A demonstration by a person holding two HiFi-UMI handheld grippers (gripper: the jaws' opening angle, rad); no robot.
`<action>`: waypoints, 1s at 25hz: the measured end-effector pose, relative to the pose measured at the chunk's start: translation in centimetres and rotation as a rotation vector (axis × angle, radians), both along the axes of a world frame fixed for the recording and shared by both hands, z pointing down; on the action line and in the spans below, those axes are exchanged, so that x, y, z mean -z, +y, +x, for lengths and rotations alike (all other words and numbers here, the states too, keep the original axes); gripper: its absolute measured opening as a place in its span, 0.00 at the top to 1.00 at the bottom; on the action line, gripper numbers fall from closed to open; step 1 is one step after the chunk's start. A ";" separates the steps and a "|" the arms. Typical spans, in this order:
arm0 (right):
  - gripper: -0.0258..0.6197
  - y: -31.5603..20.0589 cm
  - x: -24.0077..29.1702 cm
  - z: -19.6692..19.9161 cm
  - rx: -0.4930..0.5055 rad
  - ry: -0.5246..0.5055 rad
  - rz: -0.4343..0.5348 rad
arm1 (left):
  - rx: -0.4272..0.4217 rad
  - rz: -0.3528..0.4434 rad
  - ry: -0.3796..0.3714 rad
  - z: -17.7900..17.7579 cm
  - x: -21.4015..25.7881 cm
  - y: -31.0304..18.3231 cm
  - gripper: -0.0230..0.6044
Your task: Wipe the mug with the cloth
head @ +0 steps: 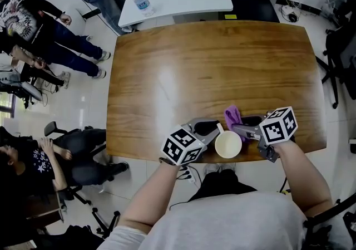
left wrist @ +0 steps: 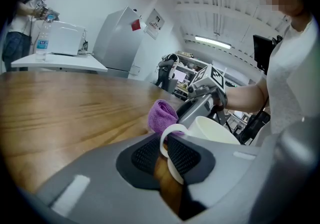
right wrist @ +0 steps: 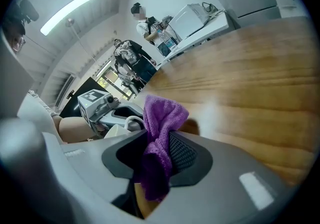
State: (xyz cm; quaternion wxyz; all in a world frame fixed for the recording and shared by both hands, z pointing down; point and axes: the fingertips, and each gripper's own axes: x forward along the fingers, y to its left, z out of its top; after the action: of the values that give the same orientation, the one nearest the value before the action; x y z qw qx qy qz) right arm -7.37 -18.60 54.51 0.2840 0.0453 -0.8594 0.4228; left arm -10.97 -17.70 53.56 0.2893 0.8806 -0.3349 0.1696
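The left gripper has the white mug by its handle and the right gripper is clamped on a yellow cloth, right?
No. The cloth is purple, not yellow, as the right gripper view shows. The left gripper has the white mug by its handle, and the right gripper is clamped on the cloth.

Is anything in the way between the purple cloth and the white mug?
Nothing visible. The right gripper holds the purple cloth close beside the white mug, which the left gripper holds by its handle.
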 end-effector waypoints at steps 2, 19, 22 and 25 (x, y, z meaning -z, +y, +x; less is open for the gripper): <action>0.76 -0.1 0.1 -0.1 -0.012 -0.003 -0.019 | 0.003 0.001 0.001 -0.1 0.2 0.0 0.89; 0.76 -0.4 8.9 3.4 -0.216 -0.219 0.012 | 0.096 -0.019 0.095 -1.0 0.3 0.0 0.87; 0.76 0.2 9.9 3.9 -0.227 -0.237 0.022 | 0.109 -0.019 0.101 -1.1 0.5 -0.1 0.87; 0.76 0.8 10.0 4.5 -0.239 -0.244 0.018 | 0.118 -0.017 0.101 -1.2 0.5 0.0 0.87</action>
State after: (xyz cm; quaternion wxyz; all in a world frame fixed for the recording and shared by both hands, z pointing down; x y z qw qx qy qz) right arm -2.89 -17.84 44.46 0.1247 0.0980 -0.8797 0.4483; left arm -12.13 -17.71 53.02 0.3229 0.8642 -0.3697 0.1105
